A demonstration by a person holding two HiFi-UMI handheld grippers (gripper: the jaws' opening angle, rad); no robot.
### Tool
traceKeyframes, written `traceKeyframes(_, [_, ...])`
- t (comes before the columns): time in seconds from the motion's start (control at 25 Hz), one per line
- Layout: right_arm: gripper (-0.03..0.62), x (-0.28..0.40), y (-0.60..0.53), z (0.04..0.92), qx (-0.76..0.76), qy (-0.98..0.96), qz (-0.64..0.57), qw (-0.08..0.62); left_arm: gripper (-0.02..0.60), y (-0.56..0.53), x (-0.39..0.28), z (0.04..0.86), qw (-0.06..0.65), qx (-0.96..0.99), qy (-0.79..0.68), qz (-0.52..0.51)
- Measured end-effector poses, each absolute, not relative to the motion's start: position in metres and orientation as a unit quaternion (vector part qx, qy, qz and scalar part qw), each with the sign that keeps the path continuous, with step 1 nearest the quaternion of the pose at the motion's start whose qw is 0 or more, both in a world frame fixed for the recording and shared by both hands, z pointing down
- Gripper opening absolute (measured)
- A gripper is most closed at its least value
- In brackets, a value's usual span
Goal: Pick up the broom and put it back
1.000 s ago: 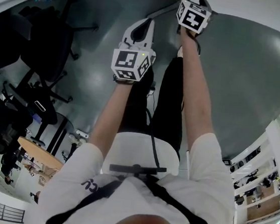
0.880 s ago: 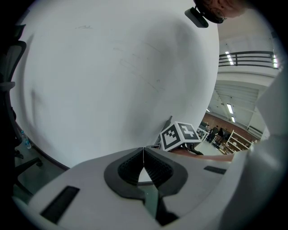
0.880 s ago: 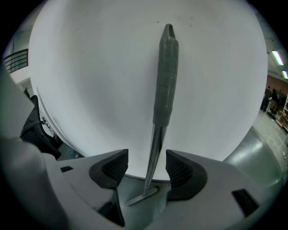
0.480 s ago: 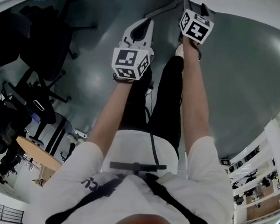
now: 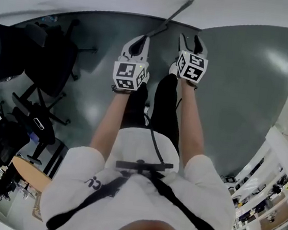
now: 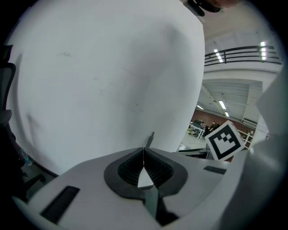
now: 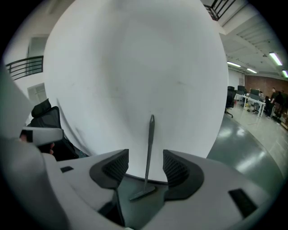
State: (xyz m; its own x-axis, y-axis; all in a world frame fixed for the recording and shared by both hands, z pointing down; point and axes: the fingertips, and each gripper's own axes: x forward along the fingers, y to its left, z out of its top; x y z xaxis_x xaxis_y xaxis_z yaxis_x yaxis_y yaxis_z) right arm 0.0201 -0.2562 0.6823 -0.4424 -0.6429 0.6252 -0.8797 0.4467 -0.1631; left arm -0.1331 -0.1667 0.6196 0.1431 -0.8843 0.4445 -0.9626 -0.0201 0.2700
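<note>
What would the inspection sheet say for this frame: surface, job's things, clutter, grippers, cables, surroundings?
Surface: glossy grey floor; the person stands on it.
Job's things: broom has its head on the floor and its handle leaning on the white wall, apart from both grippers.
Clutter: nothing seen.
Grippers: left gripper jaws together, nothing between them; right gripper jaws apart, broom visible beyond the gap, not held.
Cables: one black cable hangs down the person's front.
Surroundings: black office chairs on the left, white railing on the right.
</note>
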Motion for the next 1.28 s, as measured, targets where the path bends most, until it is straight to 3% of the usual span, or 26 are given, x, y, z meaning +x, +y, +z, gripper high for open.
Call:
traceKeyframes(0.44, [0.238,0.044,-0.218,0.511,0.464,-0.861,0.151,0.147,0.009,-0.142,-0.103,0.497,0.171,0.767,-0.615,0.069])
traceKeyframes(0.52, [0.184,0.048,-0.210,0.487,0.466,-0.864,0.136,0.133,0.009,-0.141,-0.097,0.474,0.153,0.776,-0.609,0.062])
traceKeyframes(0.76, [0.181,0.057,-0.180,0.425,0.469,-0.872,0.109,0.094,0.009,-0.130,-0.079,0.416,0.110,0.798,-0.592,0.040])
traceKeyframes(0.84, [0.138,0.056,-0.170,0.405,0.471,-0.873,0.096,0.079,0.009,-0.124,-0.077,0.398,0.096,0.802,-0.589,0.031])
traceKeyframes(1.28, [0.048,0.032,-0.112,0.352,0.443,-0.894,0.061,0.032,0.009,-0.088,-0.068,0.352,0.052,0.825,-0.563,0.005])
